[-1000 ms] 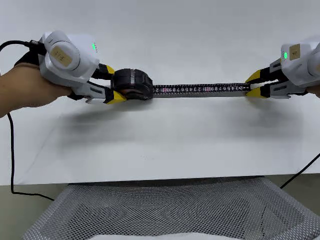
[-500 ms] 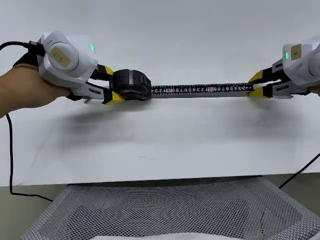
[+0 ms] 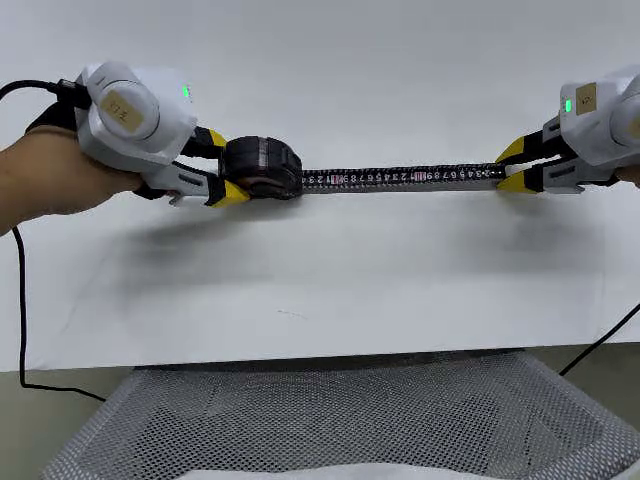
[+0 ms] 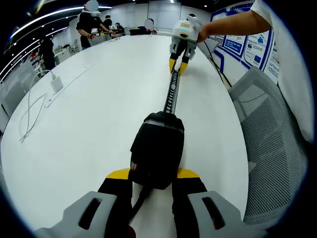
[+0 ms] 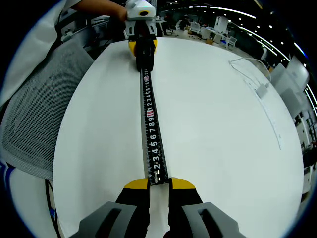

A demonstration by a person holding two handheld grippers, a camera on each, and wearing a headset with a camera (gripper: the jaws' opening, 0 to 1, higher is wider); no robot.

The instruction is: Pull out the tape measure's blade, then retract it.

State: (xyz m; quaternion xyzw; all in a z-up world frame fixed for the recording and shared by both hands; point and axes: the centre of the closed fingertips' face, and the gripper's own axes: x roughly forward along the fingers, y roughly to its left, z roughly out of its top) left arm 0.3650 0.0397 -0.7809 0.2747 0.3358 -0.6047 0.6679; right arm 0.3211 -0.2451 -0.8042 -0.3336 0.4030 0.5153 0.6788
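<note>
Left claw (image 3: 225,168) grips the tape measure case (image 3: 262,168) at the counter's (image 3: 320,280) left. Right claw (image 3: 512,167) pinches the blade (image 3: 400,177) tip at far right, blade stretched level between them just above the counter. Pull straight along that line, case steady, then ease the tip back, no snap.

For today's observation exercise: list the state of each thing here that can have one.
left gripper: shut on the tape measure case
tape measure case: gripped, blade out
blade: extended, straight, numbers facing up
right gripper: shut on the blade's tip
</note>
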